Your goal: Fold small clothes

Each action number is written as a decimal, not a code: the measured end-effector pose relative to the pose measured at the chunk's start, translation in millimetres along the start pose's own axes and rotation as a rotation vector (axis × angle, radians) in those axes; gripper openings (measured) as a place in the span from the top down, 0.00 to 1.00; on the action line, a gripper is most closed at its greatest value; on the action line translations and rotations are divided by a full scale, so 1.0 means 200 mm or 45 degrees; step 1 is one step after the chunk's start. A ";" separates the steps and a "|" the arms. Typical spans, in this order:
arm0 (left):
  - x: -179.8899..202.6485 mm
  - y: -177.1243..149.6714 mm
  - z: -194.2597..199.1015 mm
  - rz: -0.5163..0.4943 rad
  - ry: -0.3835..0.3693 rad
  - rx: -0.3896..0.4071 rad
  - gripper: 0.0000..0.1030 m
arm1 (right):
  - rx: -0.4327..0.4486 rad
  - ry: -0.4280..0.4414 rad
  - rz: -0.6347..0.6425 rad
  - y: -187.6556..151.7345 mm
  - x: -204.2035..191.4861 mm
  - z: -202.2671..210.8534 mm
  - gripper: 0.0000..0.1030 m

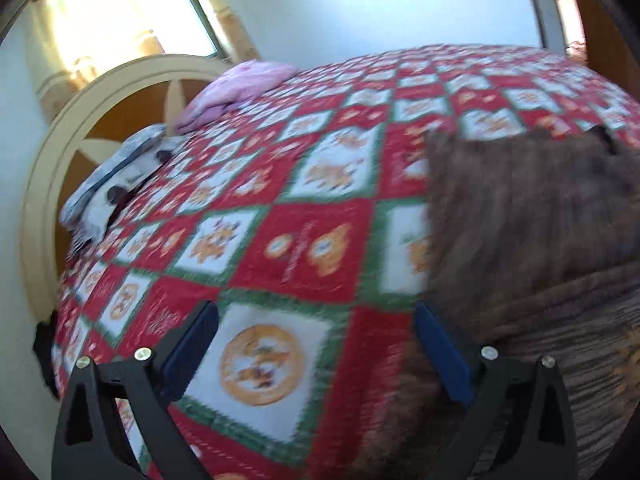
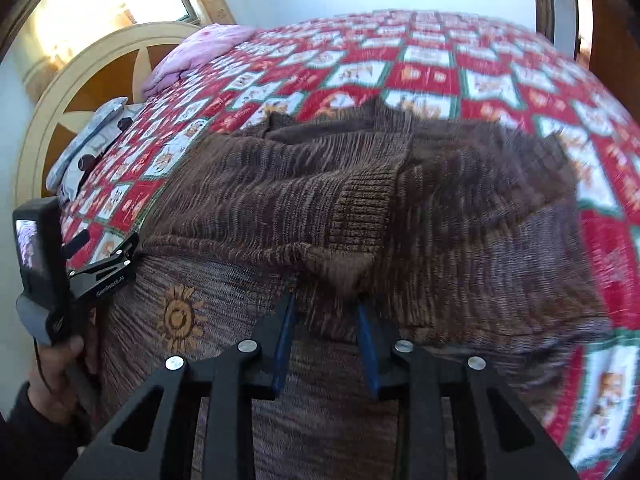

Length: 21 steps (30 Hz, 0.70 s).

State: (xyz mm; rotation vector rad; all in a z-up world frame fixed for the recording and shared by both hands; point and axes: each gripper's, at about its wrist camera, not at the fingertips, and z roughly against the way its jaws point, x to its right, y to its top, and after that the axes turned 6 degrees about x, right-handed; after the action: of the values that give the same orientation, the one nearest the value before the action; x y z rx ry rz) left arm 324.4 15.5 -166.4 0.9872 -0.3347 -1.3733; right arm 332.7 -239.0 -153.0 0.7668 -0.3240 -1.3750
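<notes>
Now, step: you are mid-fold on the brown sweater (image 2: 400,208), which lies spread on the bed (image 2: 440,64); a sleeve or edge is already laid across its body.
Sweater place: on the quilt, near side of the bed; its hem with the flower motif (image 2: 178,316) is closest to you.
Right gripper (image 2: 326,308): fingers narrowed around a raised tuck of knit; whether the pads truly pinch it I cannot tell, blur hides the contact.
Left gripper (image 1: 316,344): fingers spread wide, nothing between them, hovering over bare quilt just beside the sweater's edge.
Next move, my judgement: you need a firm pinch on the right, then a matching grab of the edge on the left before lifting.
Containers: none in view; pillows (image 1: 236,88) at the headboard only.
</notes>
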 end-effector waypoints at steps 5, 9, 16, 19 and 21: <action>-0.03 0.00 -0.03 0.067 -0.067 -0.025 0.02 | 0.158 -0.040 -0.117 0.22 0.11 0.06 0.65; -0.05 -0.02 -0.04 0.109 -0.067 -0.013 0.00 | 0.087 -0.090 -0.202 0.40 0.22 -0.14 0.62; -0.08 -0.05 -0.04 0.174 -0.008 -0.014 0.00 | 0.050 -0.144 -0.036 0.42 0.08 -0.29 0.95; -0.09 -0.05 -0.05 0.189 -0.009 -0.019 0.00 | 0.173 -0.226 0.021 0.43 0.03 -0.18 0.94; -0.08 -0.05 -0.05 0.182 0.000 -0.019 0.00 | 0.153 -0.262 0.026 0.42 0.04 -0.19 0.93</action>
State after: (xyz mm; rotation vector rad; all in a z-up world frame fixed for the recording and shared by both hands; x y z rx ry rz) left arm 321.0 35.9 -174.2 0.9331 -0.3873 -1.2443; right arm 422.2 -235.5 -127.9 0.7194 -0.5790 -1.4274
